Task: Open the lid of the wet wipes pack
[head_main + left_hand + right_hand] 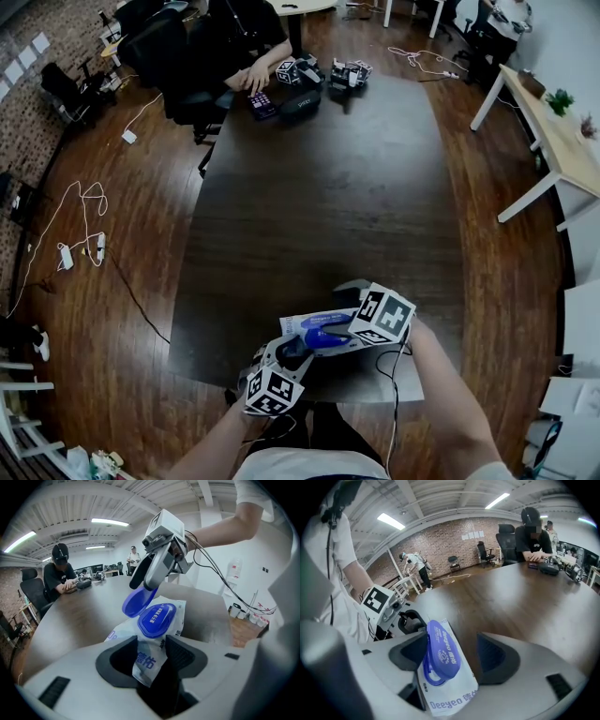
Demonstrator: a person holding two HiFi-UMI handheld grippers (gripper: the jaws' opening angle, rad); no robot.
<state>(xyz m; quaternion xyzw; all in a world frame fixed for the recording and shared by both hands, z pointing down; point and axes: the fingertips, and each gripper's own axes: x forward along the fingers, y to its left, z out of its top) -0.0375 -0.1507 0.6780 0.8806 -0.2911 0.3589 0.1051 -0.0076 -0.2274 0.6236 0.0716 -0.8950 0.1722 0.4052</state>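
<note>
— Left claw first?
— My left gripper [151, 652] is clamped on one end of the white soft plastic wet wipes pack [177, 607], at the near edge of the dark wooden table [319, 187].
— The right?
— My right gripper [452, 653] has its jaws apart, with the blue oval plastic lid [441, 653] leaning on one of them.
— Opened, then?
— Partly, I judge; it needs swinging fully back. Only the left gripper view shows it raised off its base. The head view gives just blue beside my marker cube [382, 314].
</note>
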